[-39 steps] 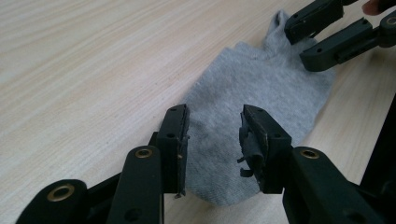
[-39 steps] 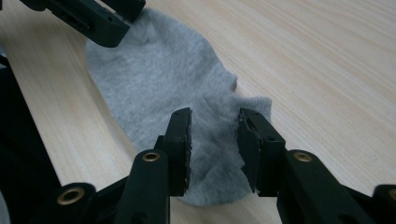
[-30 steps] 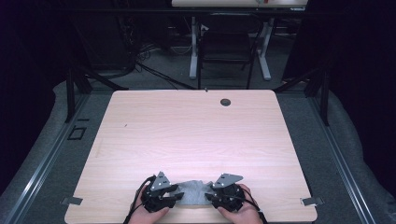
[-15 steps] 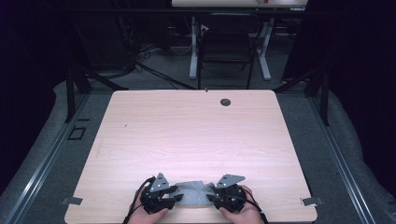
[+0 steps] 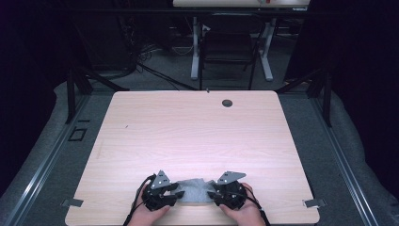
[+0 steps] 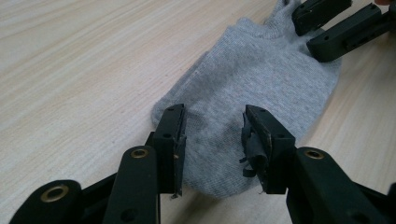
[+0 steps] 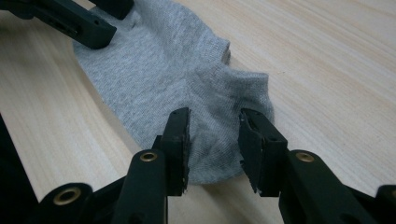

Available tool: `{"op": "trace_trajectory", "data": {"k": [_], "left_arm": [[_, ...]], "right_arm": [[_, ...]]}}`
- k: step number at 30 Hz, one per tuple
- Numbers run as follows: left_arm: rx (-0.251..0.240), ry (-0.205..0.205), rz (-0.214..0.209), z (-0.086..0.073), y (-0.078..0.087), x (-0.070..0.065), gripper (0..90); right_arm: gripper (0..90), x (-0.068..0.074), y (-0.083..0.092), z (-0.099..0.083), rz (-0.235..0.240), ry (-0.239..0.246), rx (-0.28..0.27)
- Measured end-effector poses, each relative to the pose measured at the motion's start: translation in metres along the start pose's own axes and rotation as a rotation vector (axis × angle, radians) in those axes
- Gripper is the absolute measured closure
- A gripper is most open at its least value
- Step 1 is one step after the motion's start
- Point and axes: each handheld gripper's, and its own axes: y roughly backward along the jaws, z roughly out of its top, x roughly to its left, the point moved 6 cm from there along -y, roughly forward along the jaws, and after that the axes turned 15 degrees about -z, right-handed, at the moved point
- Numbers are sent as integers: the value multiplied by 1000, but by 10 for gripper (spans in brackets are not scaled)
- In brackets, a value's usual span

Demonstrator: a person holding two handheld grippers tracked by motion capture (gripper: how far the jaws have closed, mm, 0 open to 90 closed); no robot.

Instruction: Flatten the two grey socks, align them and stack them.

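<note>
Plain heathered grey sock [image 6: 252,79]. Pale wood-grain table [image 5: 188,136]. Black jaws on both grippers; dark surroundings.

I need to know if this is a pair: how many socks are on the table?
1. A single grey sock lies flat near the table's front edge, between the left gripper and the right gripper. A second sock under it cannot be ruled out.
</note>
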Motion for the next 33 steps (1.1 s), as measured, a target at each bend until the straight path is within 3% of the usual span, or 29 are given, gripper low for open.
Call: {"op": "trace_trajectory", "data": {"k": [9,19,33], "left_arm": [[-28,30,5,5,-2,11,594],[-32,15,11,12,-6,21,593],[-47,29,12,17,-10,28,592]], "right_arm": [[638,-7,-8,7,3,-12,-8],[638,-17,-16,12,7,-29,-16],[633,-26,-21,18,-4,-33,-1]]}}
